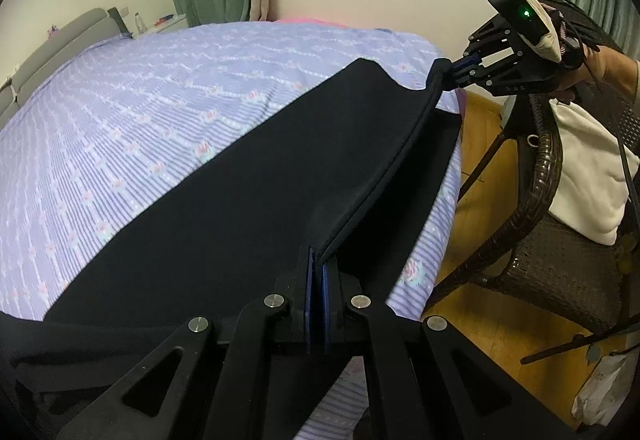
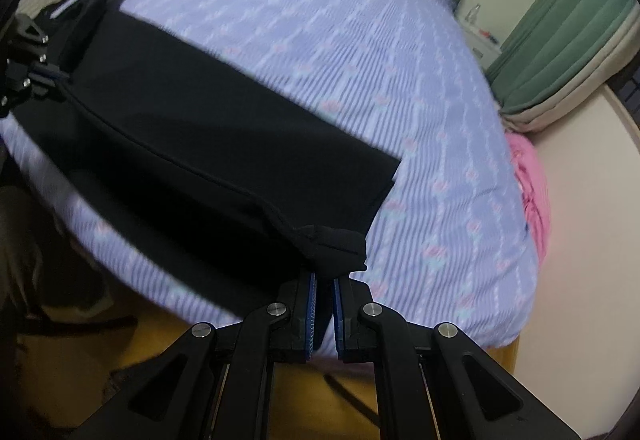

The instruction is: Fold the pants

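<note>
Spanning most of both views: bed [image 1: 140,111] with lilac striped sheet, largest thing here. Black pants [image 1: 248,175] lie across its near edge, running from 7 to 1 o'clock in the left wrist view, far side flat on the sheet, near edge lifted and stretched taut between the two tools. A second dark layer shows under the raised edge, so likely a lengthwise fold in progress. Wicker chair [image 1: 560,240] at 3 o'clock, off the bed, over the wood floor.

Left gripper [image 1: 318,272]: pressed together, pinching the pants edge at 6 o'clock. Right gripper [image 2: 324,282]: also pressed together, pinching the hemmed corner [image 2: 336,240], just above its pads.

Handling, my read: light, soft, limp fabric, sags unless tensioned, not fragile, mild slip risk. Best hold is on seams and hem, at opposite ends, as now.
</note>
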`<state>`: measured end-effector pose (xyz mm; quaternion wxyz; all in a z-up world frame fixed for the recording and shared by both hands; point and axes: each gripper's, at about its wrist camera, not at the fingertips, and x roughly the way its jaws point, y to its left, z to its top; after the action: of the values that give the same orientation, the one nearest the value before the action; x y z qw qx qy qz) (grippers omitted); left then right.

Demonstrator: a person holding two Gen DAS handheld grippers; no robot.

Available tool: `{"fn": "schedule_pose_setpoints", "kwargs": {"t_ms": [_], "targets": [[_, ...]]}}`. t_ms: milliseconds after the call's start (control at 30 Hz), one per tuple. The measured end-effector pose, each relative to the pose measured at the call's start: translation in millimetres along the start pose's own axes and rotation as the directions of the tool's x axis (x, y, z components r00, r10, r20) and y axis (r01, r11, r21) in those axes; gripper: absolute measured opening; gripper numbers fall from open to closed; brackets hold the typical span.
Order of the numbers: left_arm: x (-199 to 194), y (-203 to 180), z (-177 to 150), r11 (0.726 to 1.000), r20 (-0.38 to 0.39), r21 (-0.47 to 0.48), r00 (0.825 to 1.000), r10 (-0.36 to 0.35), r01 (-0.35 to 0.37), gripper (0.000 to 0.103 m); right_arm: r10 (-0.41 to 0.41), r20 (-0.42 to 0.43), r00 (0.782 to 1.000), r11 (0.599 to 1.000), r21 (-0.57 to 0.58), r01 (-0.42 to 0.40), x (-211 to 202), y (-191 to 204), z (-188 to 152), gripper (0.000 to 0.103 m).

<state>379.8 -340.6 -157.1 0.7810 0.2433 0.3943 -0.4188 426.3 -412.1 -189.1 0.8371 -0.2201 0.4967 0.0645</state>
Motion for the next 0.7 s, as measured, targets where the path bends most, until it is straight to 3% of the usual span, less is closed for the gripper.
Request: {"fn": "schedule_pose_setpoints", "kwargs": {"t_ms": [267,500,700], "targets": [[7.3,-15.2,-5.1,1.0,0.009,-0.015,1.0,-0.004,0.004,0.006,0.018,-0.053,0.998,1.0,-0.002,-0.018,7.1,-2.7,-9.9,0.007],[24.6,-20.6,-12.3,0.999,-0.025,-0.047,1.0,-0.011,0.01,0.006,-0.021,-0.128,0.992,1.0,0.001,0.022,19.5,-11.0,-28.7,0.003],[28.9,-25.0,-19.8,0.999,-0.027,-0.044,1.0,-0.001,0.0,0.006,-0.038,-0.117,0.992,0.999,0.033,0.042,10.0,-11.0,-30.9,0.009]]}}
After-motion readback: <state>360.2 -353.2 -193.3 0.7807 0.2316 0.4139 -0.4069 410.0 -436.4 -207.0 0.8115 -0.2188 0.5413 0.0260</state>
